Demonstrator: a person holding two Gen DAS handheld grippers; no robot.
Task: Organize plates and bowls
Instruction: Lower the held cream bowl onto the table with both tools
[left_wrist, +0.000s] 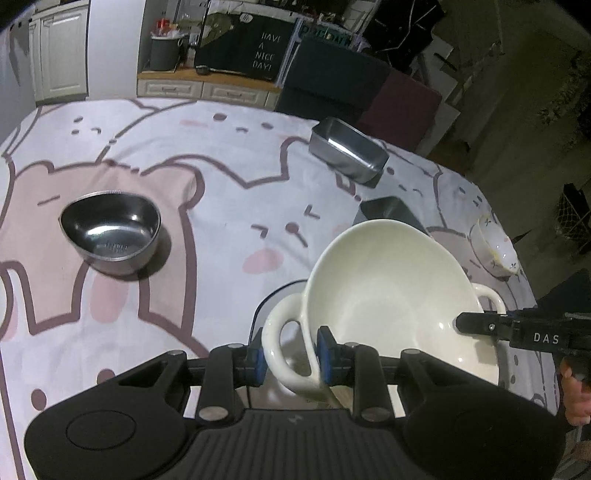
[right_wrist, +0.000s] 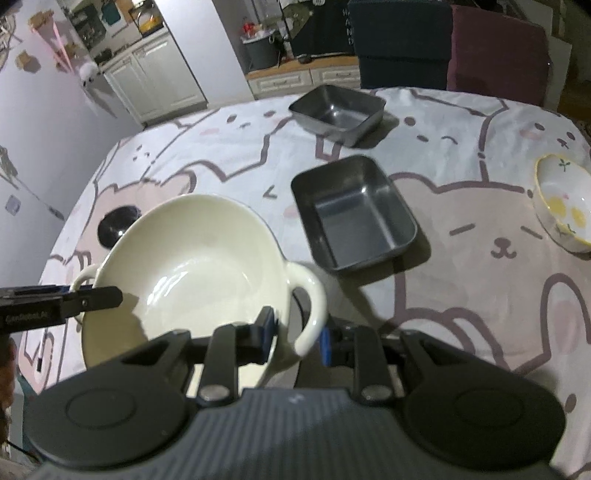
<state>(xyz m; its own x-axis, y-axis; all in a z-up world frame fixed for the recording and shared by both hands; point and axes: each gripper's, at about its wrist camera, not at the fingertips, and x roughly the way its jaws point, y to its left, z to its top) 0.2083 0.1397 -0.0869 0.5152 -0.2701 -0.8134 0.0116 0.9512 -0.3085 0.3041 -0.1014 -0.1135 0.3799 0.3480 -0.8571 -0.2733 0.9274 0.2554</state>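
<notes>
A: Where is the cream bowl (left_wrist: 388, 291)?

B: Carried between both tools, tilted, above the animal-print tablecloth (left_wrist: 221, 177). Left gripper (left_wrist: 290, 356) is clamped on the bowl's left loop handle (left_wrist: 275, 343), blue pads either side of it.

A: Right side?

B: Right gripper (right_wrist: 295, 338) grips the opposite loop handle (right_wrist: 310, 302) the same way, jaws narrow.

A: Neighbours?

B: Round steel bowl (left_wrist: 110, 236) well to the left; two rectangular steel trays (right_wrist: 352, 214) (right_wrist: 338, 110) beyond; small patterned bowl (right_wrist: 565, 206) far right.
</notes>
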